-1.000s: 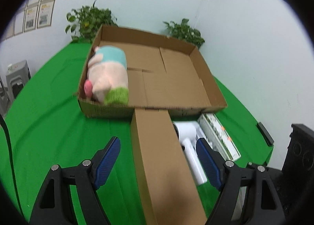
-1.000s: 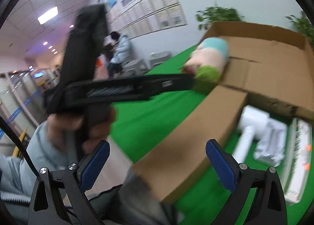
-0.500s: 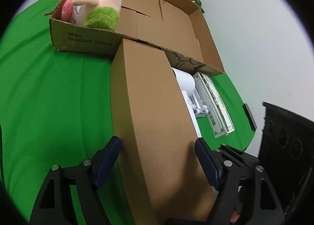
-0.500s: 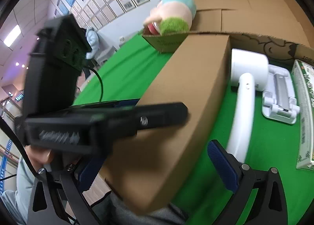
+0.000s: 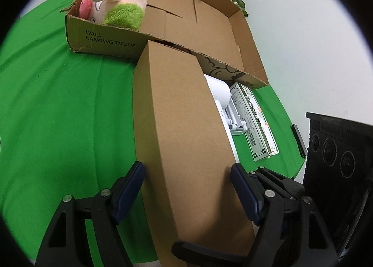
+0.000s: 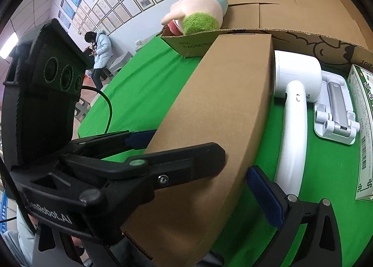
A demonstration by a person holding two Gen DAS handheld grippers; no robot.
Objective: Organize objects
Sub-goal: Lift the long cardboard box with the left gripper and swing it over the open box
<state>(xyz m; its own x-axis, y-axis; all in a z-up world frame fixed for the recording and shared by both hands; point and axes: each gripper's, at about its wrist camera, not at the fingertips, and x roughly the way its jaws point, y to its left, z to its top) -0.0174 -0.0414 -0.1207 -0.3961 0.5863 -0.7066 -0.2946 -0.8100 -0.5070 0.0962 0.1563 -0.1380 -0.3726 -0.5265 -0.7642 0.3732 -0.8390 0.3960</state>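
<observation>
A long brown cardboard box [image 5: 177, 127] lies on the green table, its far end against the big open carton [image 5: 209, 22]. My left gripper [image 5: 186, 185] straddles the box's near part. Its jaws are closing, and both blue pads [image 5: 130, 183] touch the box's long sides. In the right wrist view the same box [image 6: 221, 103] runs between my right gripper's [image 6: 186, 197] fingers. Only the right pad [image 6: 263, 197] shows, just clear of the box. The left gripper [image 6: 139, 162] hides the other finger. A plush toy [image 5: 116, 3] lies in the carton's left corner.
Right of the long box lie a white hair dryer [image 6: 293, 103], a white stand [image 6: 335, 113] and a green-and-white packet [image 5: 256, 124]. A small black bar [image 5: 298, 138] sits at the table's right edge. A person in a pale jacket [image 6: 100, 52] stands far off by the wall.
Both grippers have sunk toward the long box's near end. My left jaws have narrowed until the pads meet the box's sides. The left gripper now fills the left of the right wrist view.
</observation>
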